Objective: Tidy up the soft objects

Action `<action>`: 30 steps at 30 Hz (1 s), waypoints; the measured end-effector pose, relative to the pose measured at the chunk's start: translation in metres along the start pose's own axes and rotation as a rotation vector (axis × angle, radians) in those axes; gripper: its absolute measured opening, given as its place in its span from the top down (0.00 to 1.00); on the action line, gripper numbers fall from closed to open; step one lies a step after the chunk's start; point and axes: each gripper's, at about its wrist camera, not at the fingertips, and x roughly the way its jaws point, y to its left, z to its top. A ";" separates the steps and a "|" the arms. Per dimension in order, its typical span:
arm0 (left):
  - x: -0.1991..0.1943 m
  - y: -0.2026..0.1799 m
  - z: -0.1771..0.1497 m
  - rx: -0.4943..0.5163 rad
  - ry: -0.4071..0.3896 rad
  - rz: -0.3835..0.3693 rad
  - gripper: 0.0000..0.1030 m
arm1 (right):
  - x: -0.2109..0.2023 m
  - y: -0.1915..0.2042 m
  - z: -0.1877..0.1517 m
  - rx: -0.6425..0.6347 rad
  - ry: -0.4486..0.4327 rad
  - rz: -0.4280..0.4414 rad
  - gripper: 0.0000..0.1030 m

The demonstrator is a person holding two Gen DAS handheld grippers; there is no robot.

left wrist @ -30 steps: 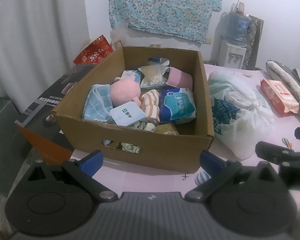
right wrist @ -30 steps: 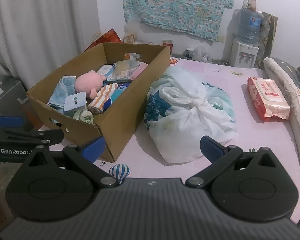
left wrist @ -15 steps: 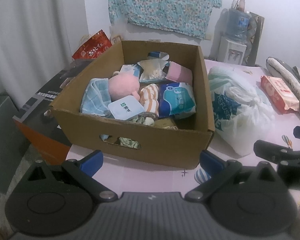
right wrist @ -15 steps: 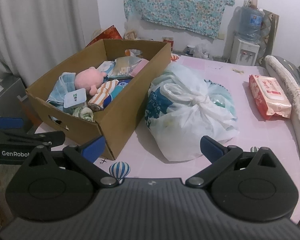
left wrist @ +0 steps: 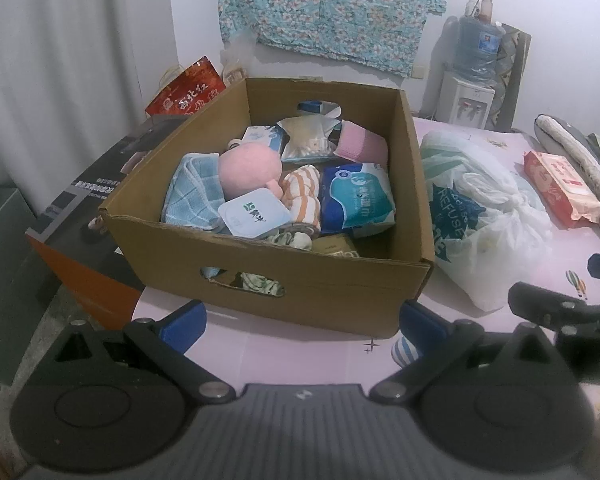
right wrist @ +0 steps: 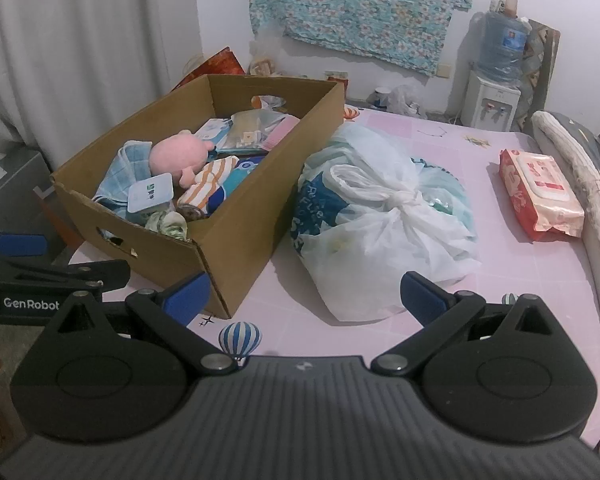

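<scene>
Both grippers, left gripper (left wrist: pixel 300 322) and right gripper (right wrist: pixel 304 296), are spread wide and empty near the mat's front edge. Looks like the approach step; next is probably reaching into the cardboard box (left wrist: pixel 284 276) for the pink plush (left wrist: pixel 250 170).

The left gripper (left wrist: pixel 302 326) and right gripper (right wrist: pixel 305 294) are matte black, with blue fingertip pads (right wrist: pixel 422 293), round silver pivot screws, ribbed grey housing and round discs. White "GenRobot" lettering marks one side; bare skin shows beside it.
</scene>
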 end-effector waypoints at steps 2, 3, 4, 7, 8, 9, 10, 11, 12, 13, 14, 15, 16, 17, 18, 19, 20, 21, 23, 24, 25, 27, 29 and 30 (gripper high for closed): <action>0.000 0.000 0.000 -0.001 -0.001 0.000 0.00 | 0.001 0.000 0.000 -0.002 0.002 0.001 0.01; 0.000 0.000 0.000 -0.001 -0.001 -0.001 0.00 | 0.001 0.000 0.000 -0.004 0.003 0.002 0.01; 0.000 0.000 0.000 -0.001 -0.002 -0.001 0.00 | 0.002 0.000 0.000 -0.006 0.003 0.002 0.01; 0.000 0.001 0.000 -0.001 0.000 0.000 0.00 | 0.003 0.001 0.000 -0.008 0.005 0.005 0.01; 0.000 0.000 0.000 -0.001 0.000 0.000 0.00 | 0.003 0.001 0.000 -0.009 0.005 0.005 0.01; 0.001 0.001 0.000 -0.003 0.000 0.001 0.00 | 0.003 0.001 0.000 -0.009 0.005 0.005 0.01; 0.001 0.001 0.000 -0.005 0.001 0.002 0.00 | 0.003 0.001 0.000 -0.011 0.005 0.005 0.01; 0.001 0.002 0.000 -0.007 0.001 0.002 0.00 | 0.003 0.002 0.000 -0.013 0.005 0.005 0.01; 0.001 0.002 0.000 -0.008 0.001 0.003 0.00 | 0.003 0.002 0.000 -0.014 0.006 0.005 0.01; 0.001 0.003 0.000 -0.007 0.001 0.004 0.00 | 0.003 0.002 0.000 -0.016 0.006 0.005 0.01; 0.001 0.003 0.000 -0.007 0.001 0.005 0.00 | 0.003 0.002 0.000 -0.017 0.006 0.005 0.01; 0.001 0.003 0.000 -0.007 0.000 0.004 0.00 | 0.003 0.003 0.000 -0.019 0.006 0.004 0.01; 0.002 0.003 0.000 -0.008 0.001 0.003 0.00 | 0.004 0.003 0.000 -0.021 0.006 0.004 0.01; 0.001 0.003 0.000 -0.008 0.002 0.004 0.00 | 0.004 0.003 0.000 -0.024 0.006 0.004 0.01; 0.002 0.003 0.000 -0.010 0.002 0.004 0.00 | 0.004 0.004 0.001 -0.026 0.006 0.004 0.01; 0.001 0.003 0.000 -0.010 0.002 0.004 0.00 | 0.004 0.004 0.001 -0.027 0.006 0.005 0.01; 0.002 0.004 0.001 -0.011 0.003 0.005 0.00 | 0.005 0.004 0.001 -0.028 0.007 0.006 0.01; 0.002 0.004 0.001 -0.012 0.004 0.006 0.00 | 0.005 0.005 0.001 -0.028 0.008 0.006 0.01; 0.002 0.005 0.001 -0.014 0.005 0.008 0.00 | 0.005 0.005 0.002 -0.028 0.009 0.006 0.01; 0.002 0.006 0.001 -0.014 0.005 0.008 0.00 | 0.006 0.005 0.002 -0.029 0.010 0.008 0.01; 0.002 0.005 0.000 -0.014 0.006 0.010 0.00 | 0.007 0.005 0.002 -0.030 0.012 0.008 0.01; 0.002 0.005 0.000 -0.014 0.006 0.010 0.00 | 0.007 0.006 0.002 -0.033 0.013 0.009 0.01; 0.003 0.005 0.000 -0.014 0.007 0.009 0.00 | 0.008 0.006 0.002 -0.036 0.013 0.009 0.01; 0.002 0.005 0.000 -0.014 0.007 0.010 0.00 | 0.008 0.006 0.002 -0.037 0.013 0.009 0.01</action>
